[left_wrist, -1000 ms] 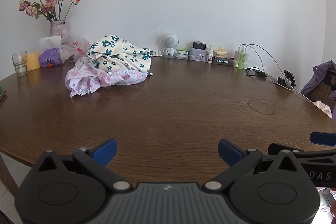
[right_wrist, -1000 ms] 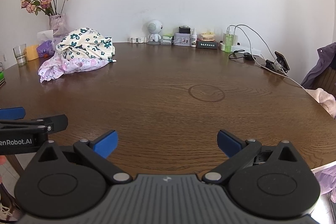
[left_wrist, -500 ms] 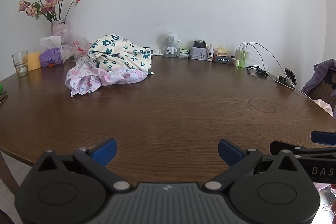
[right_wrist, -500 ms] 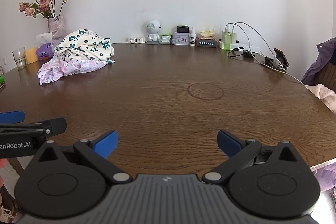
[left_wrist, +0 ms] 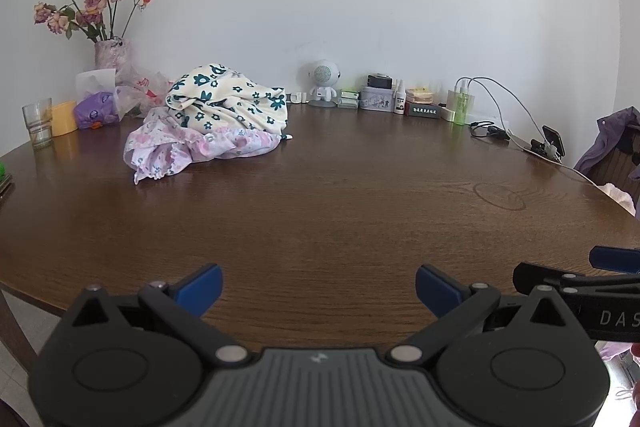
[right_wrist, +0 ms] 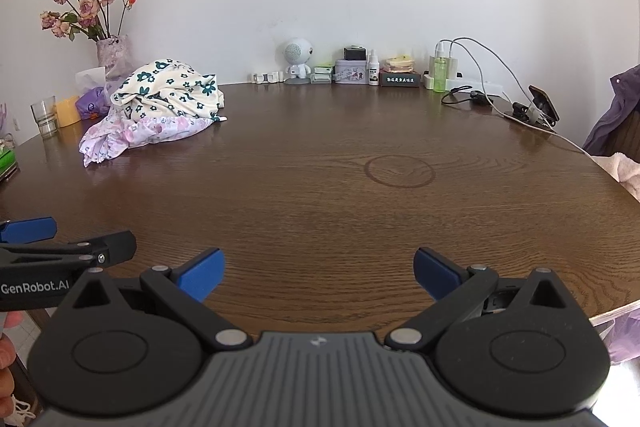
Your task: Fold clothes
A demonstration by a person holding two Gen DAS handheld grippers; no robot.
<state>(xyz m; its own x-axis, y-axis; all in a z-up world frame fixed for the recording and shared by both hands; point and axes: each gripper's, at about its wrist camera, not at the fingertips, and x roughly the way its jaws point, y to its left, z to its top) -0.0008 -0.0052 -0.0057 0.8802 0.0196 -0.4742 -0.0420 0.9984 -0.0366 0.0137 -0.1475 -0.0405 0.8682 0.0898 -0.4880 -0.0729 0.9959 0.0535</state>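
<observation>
Both grippers, left gripper (left_wrist: 318, 285) and right gripper (right_wrist: 319, 273), hover level over the table's (left_wrist: 340, 195) near edge, fingers spread wide, empty.

Black ribbed claw (left_wrist: 318, 285) bodies, blue fingertip pads (right_wrist: 202, 273), silver pivot screws, white "GenRobot.AI" lettering.

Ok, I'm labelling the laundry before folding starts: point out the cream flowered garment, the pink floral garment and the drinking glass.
cream flowered garment (left_wrist: 236, 103), left wrist view, middle of its bunched top.
pink floral garment (left_wrist: 168, 155), left wrist view, its ruffled front edge.
drinking glass (left_wrist: 38, 123), left wrist view, its side wall.
</observation>
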